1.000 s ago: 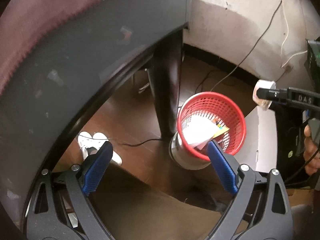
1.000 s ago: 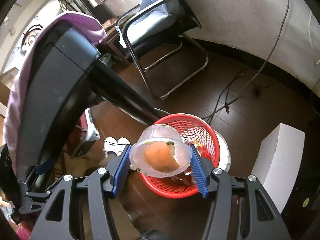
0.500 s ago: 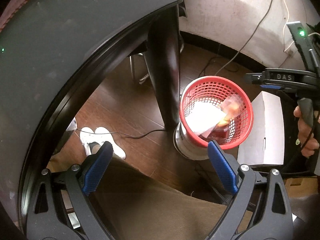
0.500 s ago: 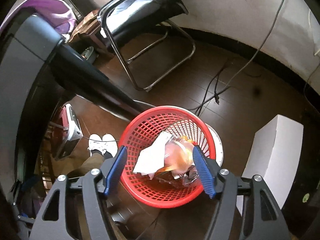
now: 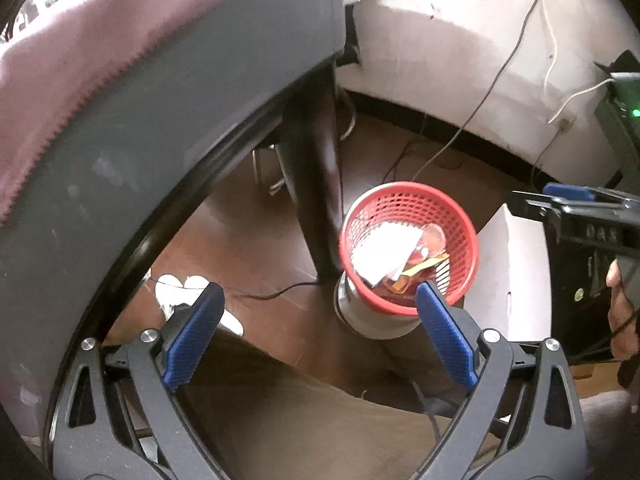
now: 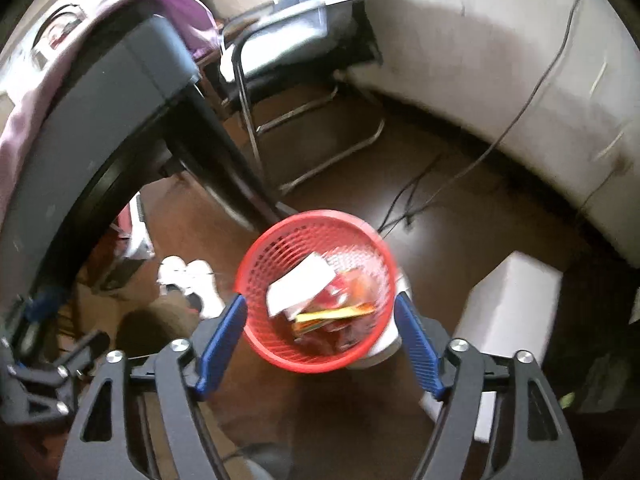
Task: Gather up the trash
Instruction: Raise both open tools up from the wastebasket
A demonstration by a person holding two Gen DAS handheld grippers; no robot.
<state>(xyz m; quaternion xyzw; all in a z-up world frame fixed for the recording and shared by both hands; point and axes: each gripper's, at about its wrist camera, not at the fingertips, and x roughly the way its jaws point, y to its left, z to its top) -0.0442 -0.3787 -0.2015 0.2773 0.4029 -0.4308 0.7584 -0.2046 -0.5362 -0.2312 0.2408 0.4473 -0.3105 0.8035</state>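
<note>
A red mesh basket stands on the brown floor beside a dark table leg. Inside lie white paper, a clear plastic cup with orange food and yellow wrappers. My right gripper hovers above the basket, its jaws opening wide with nothing held between them. My left gripper is open and empty, left of the basket. The right gripper's body shows at the right edge of the left wrist view, held by a hand.
A grey tabletop with a purple cloth fills the left. A white box stands right of the basket. A metal-framed chair, floor cables, white shoes and a trouser leg are nearby.
The right gripper let go of the clear cup with orange food, which now lies in the basket. Its jaws have spread wider and it has risen. The left gripper shifted slightly.
</note>
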